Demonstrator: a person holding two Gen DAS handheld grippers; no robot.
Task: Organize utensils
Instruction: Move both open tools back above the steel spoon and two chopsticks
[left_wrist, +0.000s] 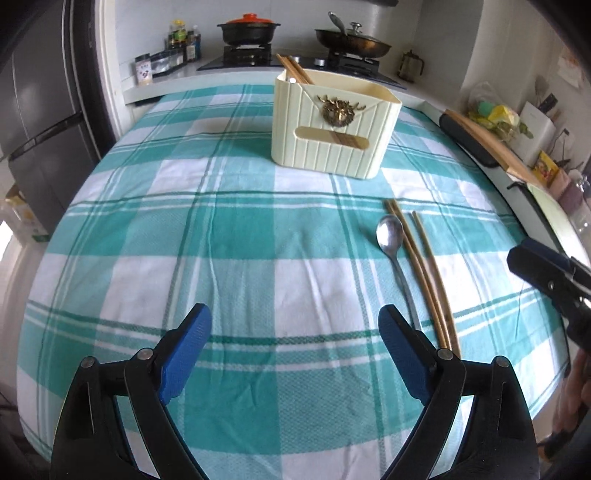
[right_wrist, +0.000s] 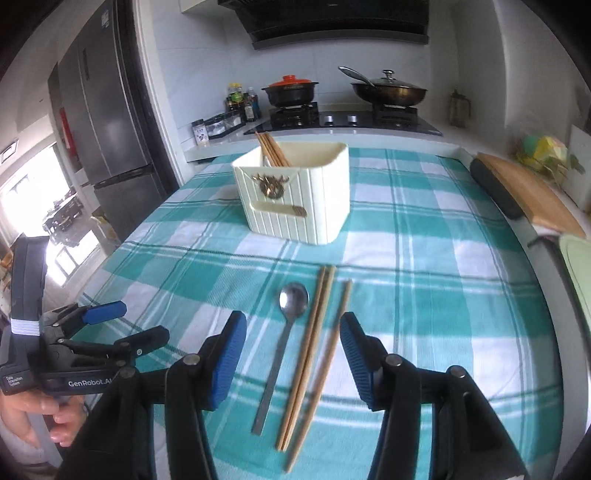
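A cream utensil holder (left_wrist: 334, 127) (right_wrist: 295, 192) stands on the teal checked tablecloth (left_wrist: 221, 240) and holds wooden chopsticks (left_wrist: 293, 69) (right_wrist: 272, 149) in its back left corner. A metal spoon (left_wrist: 393, 254) (right_wrist: 284, 343) lies flat in front of it, with three loose chopsticks (left_wrist: 424, 273) (right_wrist: 314, 354) beside it on the right. My left gripper (left_wrist: 295, 347) is open and empty, left of the spoon; it also shows in the right wrist view (right_wrist: 136, 323). My right gripper (right_wrist: 293, 350) is open above the spoon and chopsticks, which lie between its fingers.
A stove with a red-lidded pot (right_wrist: 290, 90) and a lidded pan (right_wrist: 388, 90) is behind the table. A fridge (right_wrist: 107, 129) stands at the left. A wooden board (right_wrist: 528, 192) lies along the right edge. Bottles (left_wrist: 183, 40) stand at the back left.
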